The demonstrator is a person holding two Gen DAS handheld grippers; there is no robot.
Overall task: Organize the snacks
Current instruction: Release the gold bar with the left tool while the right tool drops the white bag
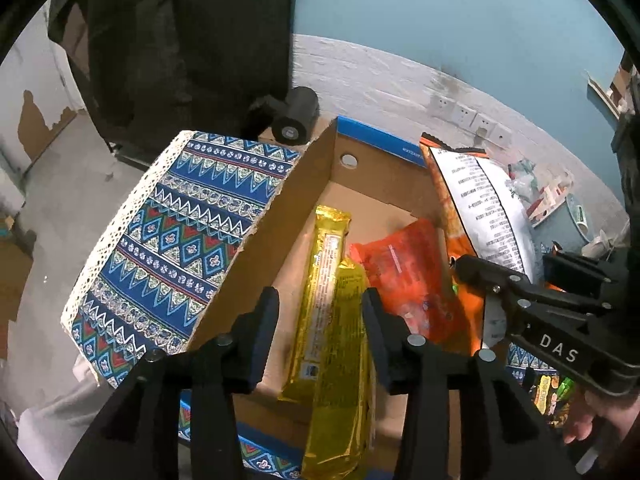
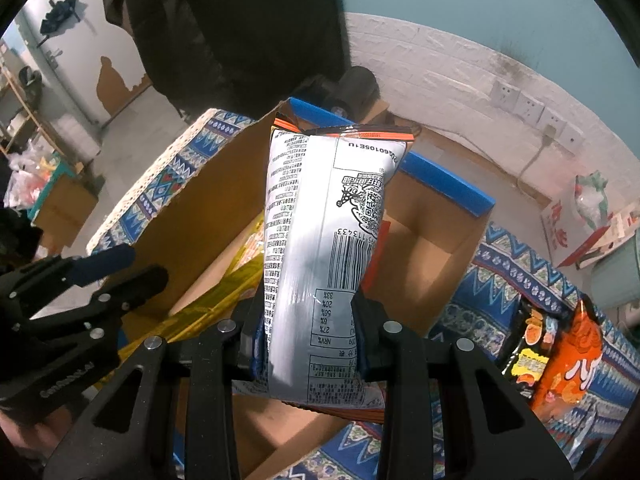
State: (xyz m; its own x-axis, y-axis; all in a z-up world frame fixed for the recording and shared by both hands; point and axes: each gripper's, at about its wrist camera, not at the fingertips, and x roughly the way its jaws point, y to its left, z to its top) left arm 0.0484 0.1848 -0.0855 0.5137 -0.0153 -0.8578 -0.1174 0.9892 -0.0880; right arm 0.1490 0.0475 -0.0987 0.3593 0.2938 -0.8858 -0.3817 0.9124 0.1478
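Observation:
An open cardboard box (image 1: 272,232) sits on a patterned tablecloth. Two yellow packets (image 1: 340,344) lie lengthwise in it, with an orange packet (image 1: 404,276) to their right. My left gripper (image 1: 320,300) is open and points down into the box. The upper yellow packet lies between its fingers, and the left pad stands clear of it. My right gripper (image 2: 308,332) is shut on a silver-backed chip bag (image 2: 320,240) with orange edges, held upright over the box (image 2: 432,240). In the left wrist view, that bag (image 1: 480,200) hangs at the box's right side.
On the tablecloth (image 2: 520,264) right of the box lie an orange snack bag (image 2: 572,360) and a black one (image 2: 528,344). A black cylinder (image 1: 296,114) stands behind the box. Wall sockets (image 2: 520,104) and a dark hanging cloth (image 2: 240,32) are at the back.

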